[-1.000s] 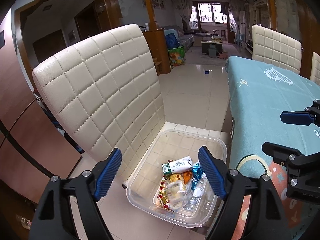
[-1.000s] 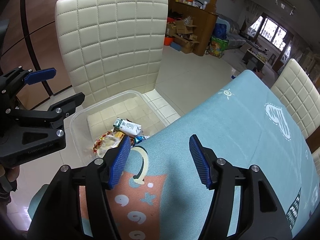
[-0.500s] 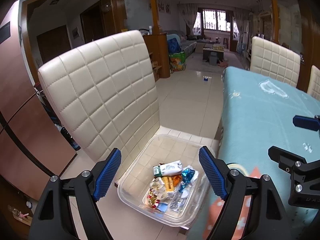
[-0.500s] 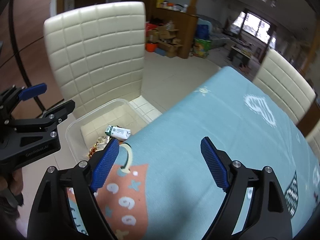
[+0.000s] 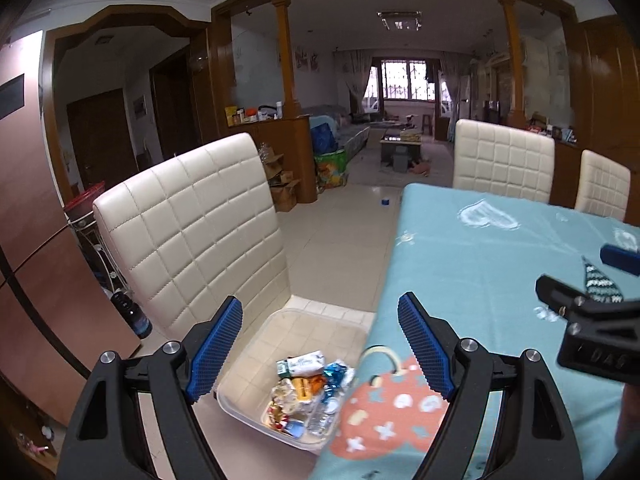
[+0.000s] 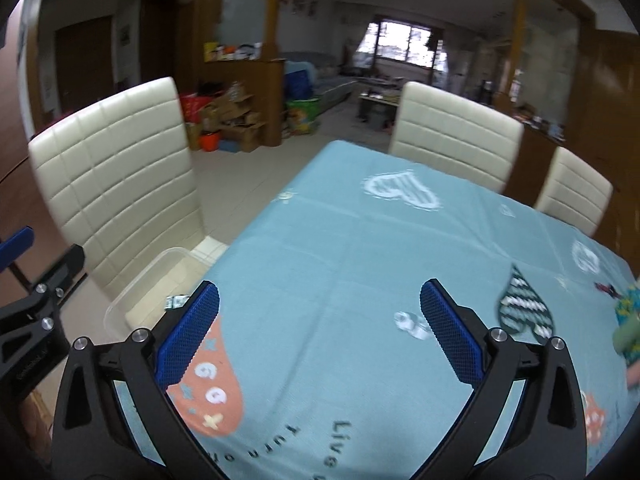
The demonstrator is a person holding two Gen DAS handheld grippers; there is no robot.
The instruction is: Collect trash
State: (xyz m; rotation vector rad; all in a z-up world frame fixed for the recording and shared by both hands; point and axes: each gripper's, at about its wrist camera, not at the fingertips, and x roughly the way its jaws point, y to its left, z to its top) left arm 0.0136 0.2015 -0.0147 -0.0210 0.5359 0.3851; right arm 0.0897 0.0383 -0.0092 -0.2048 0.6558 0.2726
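A clear plastic bin (image 5: 248, 388) sits on the cream chair seat beside the table and holds several wrappers and a small carton (image 5: 304, 384). My left gripper (image 5: 320, 344) hangs open above it, nothing between its blue pads. My right gripper (image 6: 320, 320) is over the teal tablecloth (image 6: 360, 240), its jaws opening wide and empty. The bin's corner (image 6: 160, 280) shows at that view's left. A green and yellow crumpled item (image 6: 628, 320) lies at the table's far right edge, partly cut off.
A cream quilted chair (image 5: 192, 236) backs the bin. Two more cream chairs (image 6: 456, 136) stand at the table's far side. A dark bottle (image 5: 132, 312) stands on the floor by the copper-coloured wall. Boxes and bags (image 6: 228, 120) crowd the wooden counter.
Both grippers rose and drew back, so the bin looks smaller and lower. The right gripper's jaws spread wider and it swung right over the table, away from the bin.
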